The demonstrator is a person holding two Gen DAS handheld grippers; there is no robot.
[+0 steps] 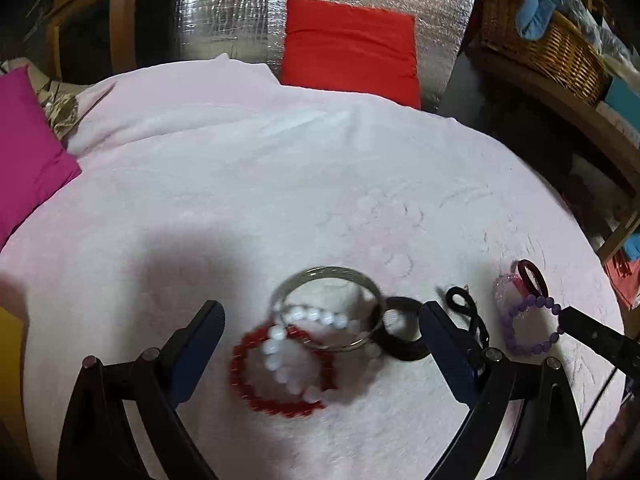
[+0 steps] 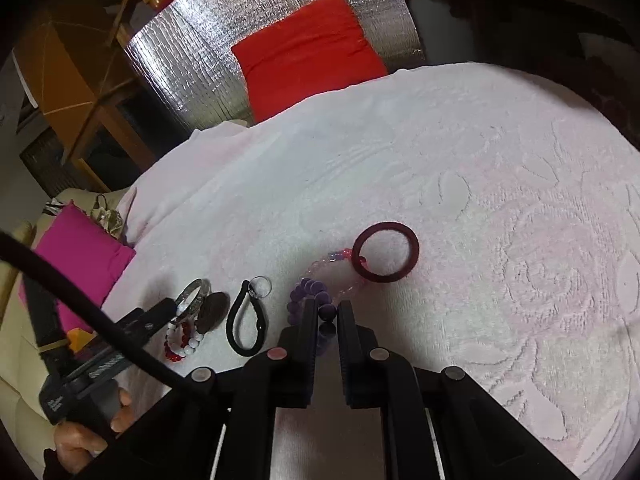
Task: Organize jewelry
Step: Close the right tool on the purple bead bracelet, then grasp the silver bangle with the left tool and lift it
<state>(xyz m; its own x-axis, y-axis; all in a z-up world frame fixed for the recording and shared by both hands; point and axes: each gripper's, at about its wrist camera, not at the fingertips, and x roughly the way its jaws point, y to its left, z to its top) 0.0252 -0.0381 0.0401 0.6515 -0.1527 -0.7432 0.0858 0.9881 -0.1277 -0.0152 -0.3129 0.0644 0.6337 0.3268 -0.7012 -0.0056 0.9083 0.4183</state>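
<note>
Jewelry lies on a pale pink towel [image 1: 280,200]. My left gripper [image 1: 320,312] is open, its fingers on either side of a silver bangle [image 1: 326,276], a white bead bracelet [image 1: 280,344], a red bead bracelet [image 1: 256,384] and a dark ring [image 1: 404,352]. A black hair tie [image 1: 466,312] lies just right of it. My right gripper [image 2: 327,310] is shut on the purple bead bracelet [image 2: 308,290], with one bead pinched between its pads. A pink translucent bracelet [image 2: 336,270] and a maroon ring [image 2: 386,256] lie just beyond. The right gripper [image 1: 562,318] also shows at the right edge of the left wrist view.
A red cushion [image 1: 350,48] leans on a silver foil panel [image 1: 224,8] behind the towel. A magenta cushion [image 1: 28,148] sits at the left, with a wicker basket [image 1: 552,48] and wooden shelves at the right. A hand [image 2: 88,436] holds the left gripper.
</note>
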